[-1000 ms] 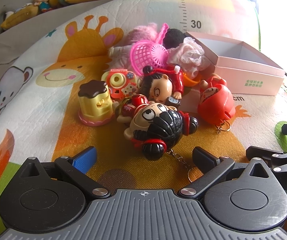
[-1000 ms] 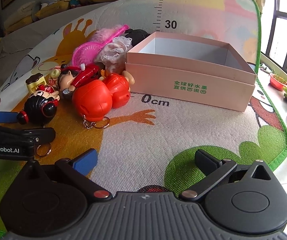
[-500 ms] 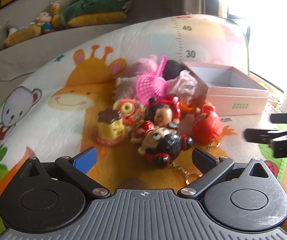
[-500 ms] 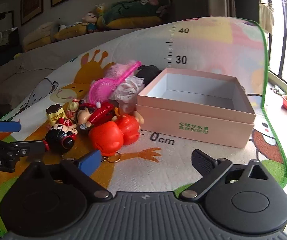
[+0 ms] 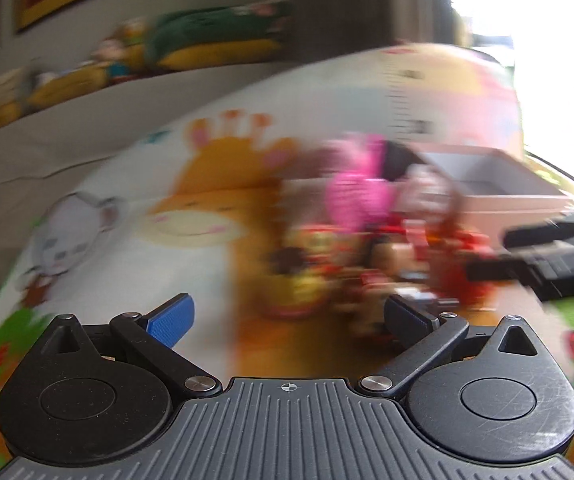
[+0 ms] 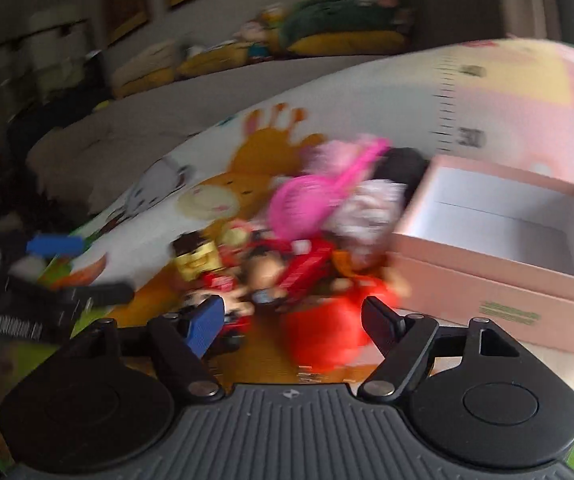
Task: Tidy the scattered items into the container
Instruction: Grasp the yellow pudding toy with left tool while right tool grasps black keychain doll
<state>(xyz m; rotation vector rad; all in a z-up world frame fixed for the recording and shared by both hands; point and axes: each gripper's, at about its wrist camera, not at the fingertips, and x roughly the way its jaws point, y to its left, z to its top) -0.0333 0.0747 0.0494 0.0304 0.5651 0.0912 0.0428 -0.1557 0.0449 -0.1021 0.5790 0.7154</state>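
A heap of small toys is seen on a giraffe-print play mat [image 6: 255,148], with the open pink cardboard box [image 6: 499,276] just beside it on the right and nothing visible inside. Both views are smeared by motion, so fine detail cannot be read. The right gripper [image 6: 293,318] is held with its jaws spread wide and nothing between them, pointed at the red round toy [image 6: 327,336] at the near edge of the heap. The left gripper [image 5: 287,316] is likewise wide open and empty, set back from the pile. Behind the red toy, a pink plastic net scoop [image 6: 307,200] is seen lying on a frilly white fabric bundle [image 6: 367,216], with a yellow pudding-shaped toy [image 6: 199,260] to the left. None of the toys is in the box yet. The red toy is judged to be light, hard and smooth-shelled, so it is best taken across its widest part, where the pads are least likely to slide off. The scoop is better gripped by its handle; the fabric should compress easily.
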